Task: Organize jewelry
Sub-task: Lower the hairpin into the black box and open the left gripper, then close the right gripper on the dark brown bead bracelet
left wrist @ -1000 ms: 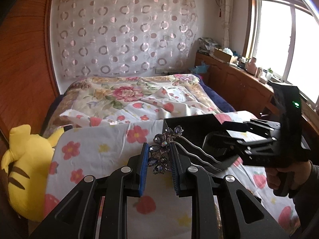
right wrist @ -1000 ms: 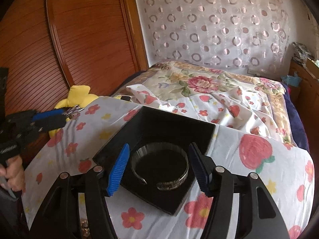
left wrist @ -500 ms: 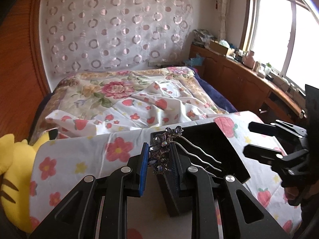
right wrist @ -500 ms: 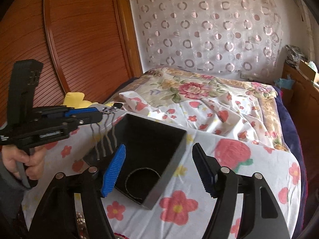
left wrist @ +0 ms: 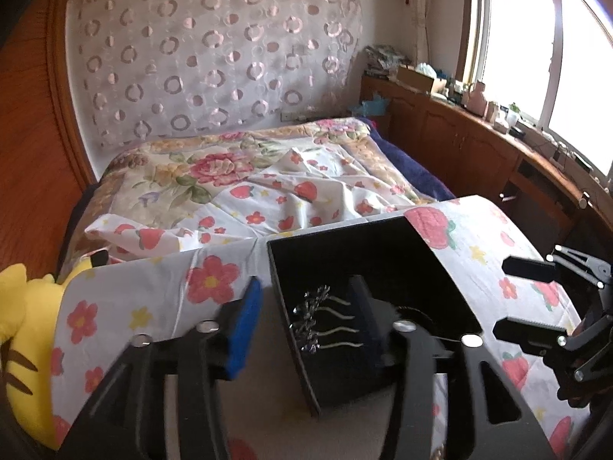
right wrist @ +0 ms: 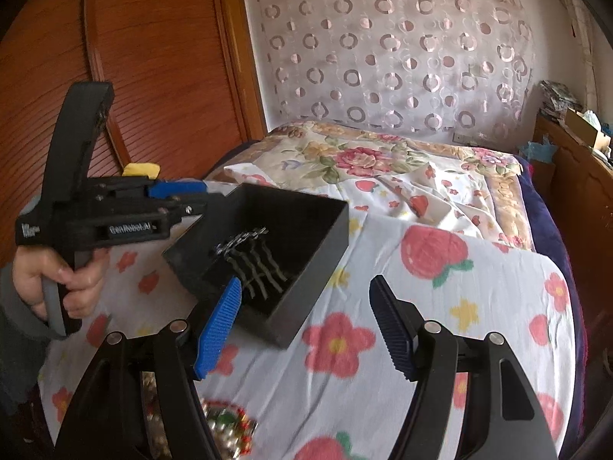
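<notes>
Left wrist view looks down past the left gripper, whose fingers stand apart with nothing between them, straddling the near wall of the black box so that one blue pad sits outside it and the darker one inside. Between them, loose inside the box, is the jewelled hair comb: a cluster of purple-grey crystals at one end and four wavy metal prongs running away from it. Whether it has settled on the floor of the box or leans on the wall cannot be told. A thin bangle is dimly visible deeper in the box. From the right wrist view the right gripper hangs spread and empty above the flowered sheet, just beside the box, and a heap of beaded jewellery lies near its left finger, partly hidden. By my reading the comb is light and rigid, but the crystal head looks delicate and the smooth prongs would likely slide between rubber pads. If it needs moving, the safer hold seems to be across the spine where prongs meet the ornament, squeezed gently, rather than on the stones themselves. The beaded pieces will probably drape and tangle, so pinching a bunched section should carry them better than one strand.
</notes>
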Action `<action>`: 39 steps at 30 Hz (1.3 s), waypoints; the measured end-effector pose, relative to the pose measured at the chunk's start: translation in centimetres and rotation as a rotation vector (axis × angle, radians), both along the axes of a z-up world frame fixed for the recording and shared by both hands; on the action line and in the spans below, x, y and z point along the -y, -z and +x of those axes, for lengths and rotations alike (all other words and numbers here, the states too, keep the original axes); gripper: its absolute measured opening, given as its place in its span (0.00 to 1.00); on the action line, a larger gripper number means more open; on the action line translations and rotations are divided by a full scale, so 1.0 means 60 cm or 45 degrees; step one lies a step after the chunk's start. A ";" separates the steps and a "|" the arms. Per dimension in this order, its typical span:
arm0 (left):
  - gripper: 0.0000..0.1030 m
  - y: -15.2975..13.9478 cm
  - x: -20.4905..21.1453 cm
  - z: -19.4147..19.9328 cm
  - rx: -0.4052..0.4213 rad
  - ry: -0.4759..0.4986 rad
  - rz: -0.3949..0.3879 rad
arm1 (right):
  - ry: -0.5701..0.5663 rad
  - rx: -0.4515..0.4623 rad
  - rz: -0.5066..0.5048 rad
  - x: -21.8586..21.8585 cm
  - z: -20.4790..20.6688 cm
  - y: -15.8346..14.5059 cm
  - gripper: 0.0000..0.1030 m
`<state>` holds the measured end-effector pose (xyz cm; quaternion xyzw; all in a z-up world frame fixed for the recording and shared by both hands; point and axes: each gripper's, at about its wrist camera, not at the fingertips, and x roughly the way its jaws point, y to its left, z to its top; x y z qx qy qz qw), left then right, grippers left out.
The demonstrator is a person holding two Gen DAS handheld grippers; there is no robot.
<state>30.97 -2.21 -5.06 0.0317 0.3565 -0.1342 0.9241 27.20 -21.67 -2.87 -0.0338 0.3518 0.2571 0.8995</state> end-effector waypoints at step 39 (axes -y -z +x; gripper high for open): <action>0.89 0.060 -0.106 -0.360 0.041 -0.141 -0.057 | -0.265 -0.102 -0.204 -0.166 -0.191 0.070 0.30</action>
